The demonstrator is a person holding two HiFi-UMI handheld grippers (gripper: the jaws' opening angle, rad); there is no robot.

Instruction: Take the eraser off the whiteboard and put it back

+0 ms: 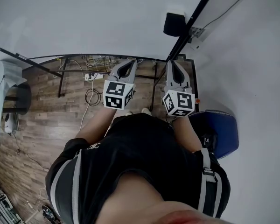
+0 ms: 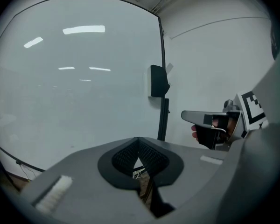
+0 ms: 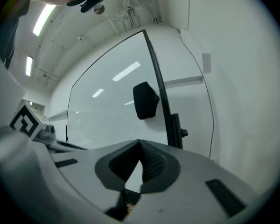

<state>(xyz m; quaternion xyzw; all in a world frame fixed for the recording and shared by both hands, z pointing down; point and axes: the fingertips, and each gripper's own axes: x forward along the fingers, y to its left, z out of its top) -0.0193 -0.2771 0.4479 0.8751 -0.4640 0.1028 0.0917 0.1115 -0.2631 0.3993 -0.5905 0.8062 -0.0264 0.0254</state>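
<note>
Reaching the eraser (image 3: 145,100) well calls for the right gripper (image 3: 140,146), now pressed together and empty, to spread before squeezing the block's sides squarely. The left gripper (image 2: 139,141) is likewise closed on nothing. The eraser clings to the whiteboard (image 1: 107,17) beside its dark frame post (image 2: 164,120); cables (image 1: 91,62) trail over wooden floor (image 1: 42,120) below.

right gripper (image 3: 139,143) fingers (image 3: 153,164) together, eraser (image 3: 145,100) on whiteboard (image 3: 102,120)

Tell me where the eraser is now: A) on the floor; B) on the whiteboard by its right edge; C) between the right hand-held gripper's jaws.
B: the black eraser sits on the whiteboard by its right edge; the right hand-held gripper is shut on nothing.
</note>
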